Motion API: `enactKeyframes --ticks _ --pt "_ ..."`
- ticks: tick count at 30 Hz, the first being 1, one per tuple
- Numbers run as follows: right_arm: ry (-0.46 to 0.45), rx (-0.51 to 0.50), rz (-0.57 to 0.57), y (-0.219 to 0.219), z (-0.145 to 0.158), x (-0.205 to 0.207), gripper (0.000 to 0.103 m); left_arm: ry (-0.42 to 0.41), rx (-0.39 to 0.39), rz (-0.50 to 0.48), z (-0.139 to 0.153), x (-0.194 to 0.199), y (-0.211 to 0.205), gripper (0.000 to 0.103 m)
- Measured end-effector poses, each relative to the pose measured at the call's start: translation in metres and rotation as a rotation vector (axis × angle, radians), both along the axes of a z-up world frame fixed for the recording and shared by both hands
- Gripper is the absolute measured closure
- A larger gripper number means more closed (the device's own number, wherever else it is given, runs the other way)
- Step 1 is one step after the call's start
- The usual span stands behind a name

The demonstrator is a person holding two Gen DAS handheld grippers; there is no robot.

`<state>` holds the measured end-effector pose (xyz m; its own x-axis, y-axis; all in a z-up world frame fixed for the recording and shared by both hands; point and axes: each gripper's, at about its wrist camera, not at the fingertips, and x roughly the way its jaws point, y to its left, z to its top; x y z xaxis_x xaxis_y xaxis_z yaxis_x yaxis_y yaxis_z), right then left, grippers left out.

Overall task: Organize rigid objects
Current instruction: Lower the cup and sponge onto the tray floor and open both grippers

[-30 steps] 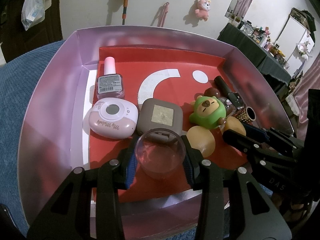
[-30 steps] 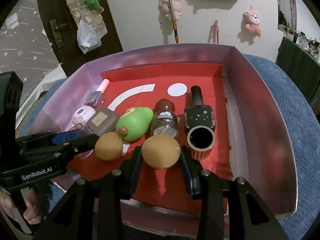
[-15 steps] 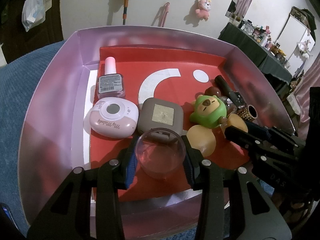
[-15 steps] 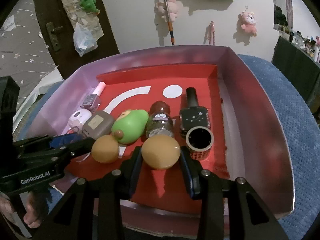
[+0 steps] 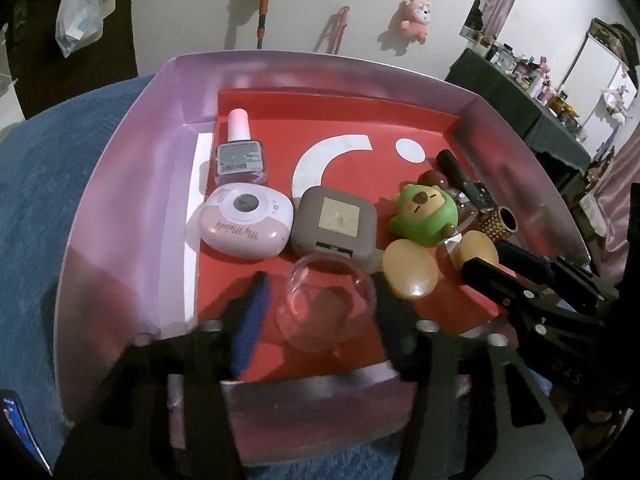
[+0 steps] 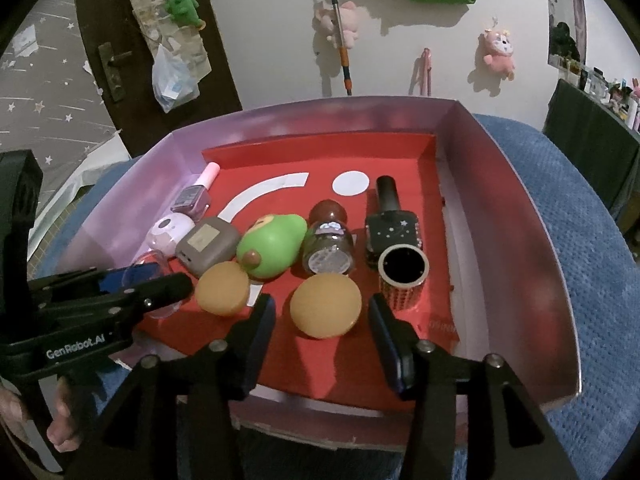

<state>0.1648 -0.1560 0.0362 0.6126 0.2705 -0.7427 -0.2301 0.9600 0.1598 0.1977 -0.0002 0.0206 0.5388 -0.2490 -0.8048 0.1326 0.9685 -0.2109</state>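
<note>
In the left wrist view a clear round dome [image 5: 326,304] lies on the red floor of the lilac-walled box [image 5: 120,208]. My left gripper [image 5: 320,312] straddles it with its jaws opening, and the left pad stands clear of the dome. In the right wrist view a tan ball [image 6: 325,305] rests on the box floor between the fingers of my right gripper [image 6: 322,324]. Its jaws are opening too, with gaps on both sides. The left gripper [image 6: 160,284] shows at the left of that view, over the dome [image 6: 148,276].
Lined up in the box are a pink polish bottle [image 5: 240,152], a pink case [image 5: 240,224], a grey case [image 5: 334,220], a green toy [image 6: 272,248], a second tan ball [image 6: 222,288], a brown-capped jar [image 6: 328,248], a black starry bottle [image 6: 392,224] and a glitter roll [image 6: 402,276]. A blue cloth [image 6: 560,208] lies under the box.
Both grippers held their objects before; now their jaws have spread and the dome and the tan ball sit loose on the red floor. Neither hand has shifted.
</note>
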Motion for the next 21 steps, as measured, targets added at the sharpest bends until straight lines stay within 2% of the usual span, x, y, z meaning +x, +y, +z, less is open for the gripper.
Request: enactKeyframes --ticks 1,6,8,11,17,19,21 --pt "-0.004 0.003 -0.001 0.000 0.001 -0.002 0.050 -0.003 0.001 0.001 0.001 -0.001 0.000 0.040" --pt "-0.028 0.013 0.002 0.000 0.010 -0.012 0.042 0.001 -0.008 -0.005 0.002 -0.006 0.001 0.038" --pt "-0.039 0.019 0.002 -0.001 0.014 -0.017 0.041 -0.002 -0.011 -0.014 0.004 -0.010 0.001 0.031" --pt "-0.062 0.031 -0.004 -0.003 0.021 -0.024 0.030 -0.016 -0.004 -0.024 0.008 -0.016 -0.002 0.026" --pt "-0.103 0.050 -0.021 -0.009 0.032 -0.036 0.027 -0.040 0.011 -0.034 0.015 -0.028 -0.006 0.020" --pt "-0.112 0.055 -0.027 -0.010 0.034 -0.039 0.020 -0.049 0.019 -0.033 0.017 -0.031 -0.007 0.017" --pt "-0.117 0.055 -0.032 -0.011 0.034 -0.042 0.018 -0.058 0.025 -0.034 0.018 -0.035 -0.007 0.016"
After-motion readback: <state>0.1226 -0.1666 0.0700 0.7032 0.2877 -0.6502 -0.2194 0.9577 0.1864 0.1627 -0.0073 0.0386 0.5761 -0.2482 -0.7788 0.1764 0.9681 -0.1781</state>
